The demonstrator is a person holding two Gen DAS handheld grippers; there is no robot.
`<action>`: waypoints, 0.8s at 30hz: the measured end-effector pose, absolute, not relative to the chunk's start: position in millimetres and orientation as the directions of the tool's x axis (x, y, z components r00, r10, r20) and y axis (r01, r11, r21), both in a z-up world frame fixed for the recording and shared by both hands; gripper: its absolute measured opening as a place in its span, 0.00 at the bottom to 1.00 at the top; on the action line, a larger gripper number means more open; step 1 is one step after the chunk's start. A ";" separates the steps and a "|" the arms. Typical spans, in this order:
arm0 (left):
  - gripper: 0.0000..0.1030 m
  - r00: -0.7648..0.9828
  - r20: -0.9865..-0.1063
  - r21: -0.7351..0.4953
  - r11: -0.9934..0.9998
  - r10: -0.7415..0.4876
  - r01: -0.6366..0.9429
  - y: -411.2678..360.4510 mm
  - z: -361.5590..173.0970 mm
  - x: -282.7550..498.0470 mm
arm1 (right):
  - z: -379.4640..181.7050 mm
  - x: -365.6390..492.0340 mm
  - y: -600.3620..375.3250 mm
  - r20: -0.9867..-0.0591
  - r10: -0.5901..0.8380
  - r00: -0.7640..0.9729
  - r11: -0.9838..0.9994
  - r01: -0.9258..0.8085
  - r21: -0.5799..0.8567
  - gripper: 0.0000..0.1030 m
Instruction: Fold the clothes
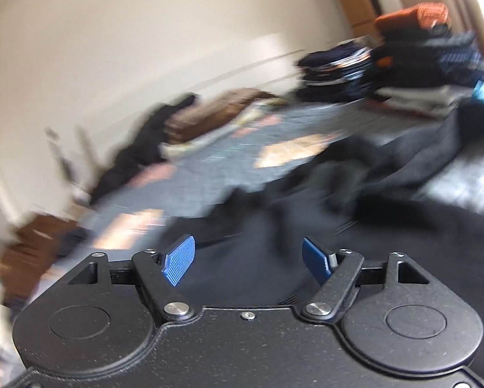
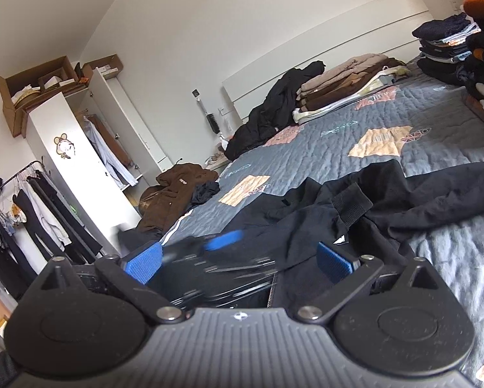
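Black garment [image 2: 355,213]: crumpled on the grey quilt [image 2: 338,148], at the near edge of the bed, directly ahead of and below both grippers. Long axis: roughly across the right wrist view, from the low left near the bed edge out toward the far right, with a ribbed cuff [image 2: 351,205] folded up near the middle.

Left gripper [image 1: 248,260]: jaws wide apart, nothing between the blue pads [image 1: 178,262]; dark cloth [image 1: 274,226] just beyond the tips, not pinched. View heavily blurred; contact with the fabric not determinable.

Right gripper [image 2: 238,262]: jaws spread, no cloth clamped. Between them, in the right wrist view, a blurred dark body with a blue strip, likely the left gripper crossing close in front; identity not certain.

Judgement: garment equally close to both tools, left one apparently lower and further in. Next grasp dependent on locating an edge or corner along the long axis, not the bunched middle.

Folded stacks [image 2: 452,48] well apart, at the far right of the bed.
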State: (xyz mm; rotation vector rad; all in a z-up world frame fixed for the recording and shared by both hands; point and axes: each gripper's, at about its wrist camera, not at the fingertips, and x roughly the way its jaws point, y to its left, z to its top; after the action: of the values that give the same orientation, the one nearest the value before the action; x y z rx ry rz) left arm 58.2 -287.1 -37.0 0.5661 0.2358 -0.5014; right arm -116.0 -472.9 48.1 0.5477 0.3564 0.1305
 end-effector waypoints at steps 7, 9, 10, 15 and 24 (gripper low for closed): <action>0.74 0.912 -0.324 0.423 0.823 -0.254 0.379 -217.2 -40.0 61.7 | 23.3 -90.5 -475.2 -0.353 0.139 0.925 0.843 0.077 0.533 0.99; 0.74 0.910 -0.324 0.347 0.861 -0.261 0.370 -209.9 -35.9 68.7 | 15.6 -77.6 -479.7 -0.376 0.123 0.918 0.832 0.112 0.544 0.99; 0.74 0.910 -0.320 0.307 0.880 -0.263 0.362 -206.7 -34.5 72.0 | 11.8 -69.8 -482.9 -0.386 0.118 0.915 0.822 0.128 0.554 0.99; 0.74 0.903 -0.315 0.178 0.916 -0.294 0.360 -196.6 -36.0 79.6 | -3.8 -14.0 -497.6 -0.434 0.143 0.889 0.805 0.151 0.574 0.99; 0.74 0.903 -0.322 0.231 0.901 -0.285 0.367 -193.0 -47.5 84.1 | -50.7 80.2 -533.7 -0.563 0.086 0.822 0.760 0.311 0.570 0.91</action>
State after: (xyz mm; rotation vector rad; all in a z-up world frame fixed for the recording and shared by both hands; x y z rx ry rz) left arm 84.1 -193.0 -47.5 0.2927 0.2860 -0.3423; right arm 80.2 -533.7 -50.7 0.7068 0.6051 -0.1311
